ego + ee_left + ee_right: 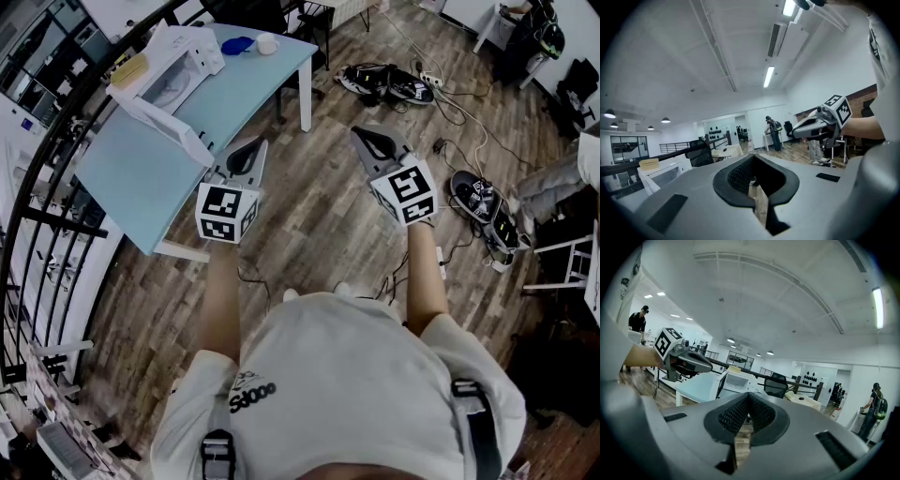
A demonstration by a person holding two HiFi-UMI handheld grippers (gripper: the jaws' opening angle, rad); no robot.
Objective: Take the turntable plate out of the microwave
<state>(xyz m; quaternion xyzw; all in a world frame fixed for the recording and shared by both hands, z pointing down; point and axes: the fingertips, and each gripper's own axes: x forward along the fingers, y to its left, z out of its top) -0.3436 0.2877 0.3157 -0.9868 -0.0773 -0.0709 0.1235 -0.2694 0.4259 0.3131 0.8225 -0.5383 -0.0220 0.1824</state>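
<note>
Head view, boxy white microwave [181,58], seemingly open

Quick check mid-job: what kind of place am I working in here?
Likely an open-plan office or lab workspace: a light blue table with a white microwave, a black railing, and cables strewn over the wood floor.

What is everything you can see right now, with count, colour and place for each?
table: one, light blue, upper left
microwave: one, white, door open, on the table's far end
small blue item: one, on the table beyond the microwave
small white item: one, beside the blue one
railing: one, black, along the left edge
cables: several, on the wood floor at right
left gripper: one, grey, shut, empty, beside the table
right gripper: one, grey, shut, empty, over the floor
</note>
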